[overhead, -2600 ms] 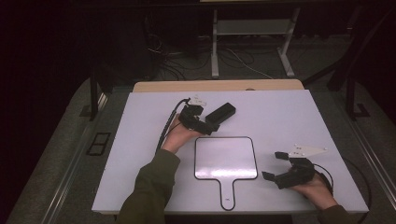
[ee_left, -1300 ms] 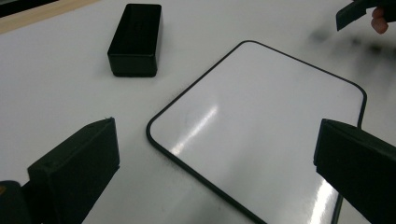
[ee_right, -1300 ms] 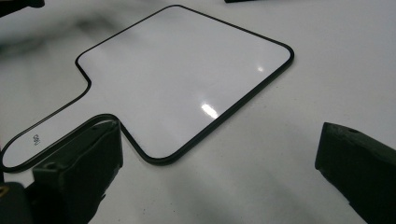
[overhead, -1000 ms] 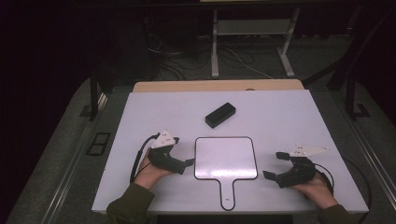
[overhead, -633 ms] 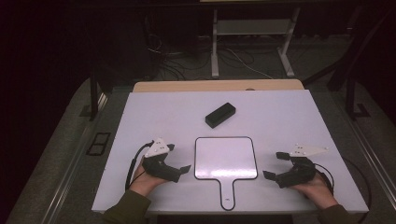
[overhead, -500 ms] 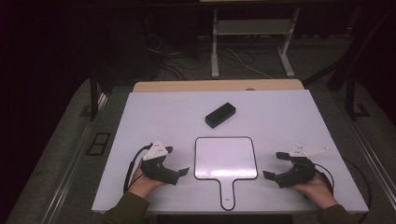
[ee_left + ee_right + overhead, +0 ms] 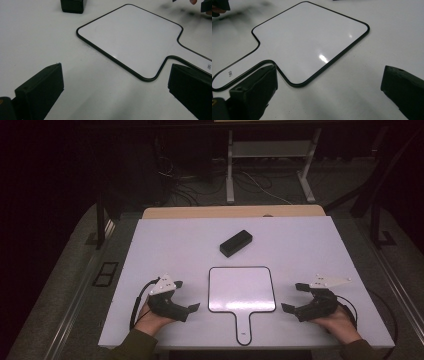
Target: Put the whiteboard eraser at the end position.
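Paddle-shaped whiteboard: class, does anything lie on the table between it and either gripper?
Nothing visible does. The paddle-shaped whiteboard lies flat between the left gripper and the right gripper, with bare white table on both sides. Both grippers' jaws stand open, facing it. The black block sits beyond the board's far edge, out of either path.

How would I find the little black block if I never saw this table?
Start at the big white table. In its middle lies a flat white paddle board with a thin black rim. Just beyond that sits the black block, the only solid dark, chunky thing lying there.
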Available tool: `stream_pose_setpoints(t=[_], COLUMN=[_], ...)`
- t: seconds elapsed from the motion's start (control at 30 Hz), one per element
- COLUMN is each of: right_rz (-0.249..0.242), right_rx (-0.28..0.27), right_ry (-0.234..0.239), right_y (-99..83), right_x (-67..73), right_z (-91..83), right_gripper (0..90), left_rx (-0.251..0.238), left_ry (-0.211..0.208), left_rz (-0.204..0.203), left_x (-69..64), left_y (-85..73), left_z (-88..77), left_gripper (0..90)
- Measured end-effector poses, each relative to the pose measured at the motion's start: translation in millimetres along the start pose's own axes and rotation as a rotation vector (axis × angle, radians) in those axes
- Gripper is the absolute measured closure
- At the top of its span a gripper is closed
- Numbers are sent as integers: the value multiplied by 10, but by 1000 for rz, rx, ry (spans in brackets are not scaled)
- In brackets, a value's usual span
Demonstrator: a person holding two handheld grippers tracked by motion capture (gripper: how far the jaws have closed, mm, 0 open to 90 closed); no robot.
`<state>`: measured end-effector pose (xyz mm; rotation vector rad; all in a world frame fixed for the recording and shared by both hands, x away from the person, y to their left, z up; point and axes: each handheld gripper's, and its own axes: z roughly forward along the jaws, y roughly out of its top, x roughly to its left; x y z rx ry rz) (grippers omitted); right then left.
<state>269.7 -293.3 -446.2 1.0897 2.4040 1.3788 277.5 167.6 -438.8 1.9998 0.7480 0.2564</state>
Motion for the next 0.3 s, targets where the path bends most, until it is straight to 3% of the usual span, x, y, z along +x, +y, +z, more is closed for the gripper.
stream_pose_setpoints(t=[0.3], right_rz=[-3], right_rx=[1], right_ry=[1], right_y=[1], right_x=[4], right_z=[1], right_gripper=[0], left_rx=[13], left_ry=[-8], left_rz=[9], left_x=[-6], left_y=[6], left_z=[13], left_gripper=[0])
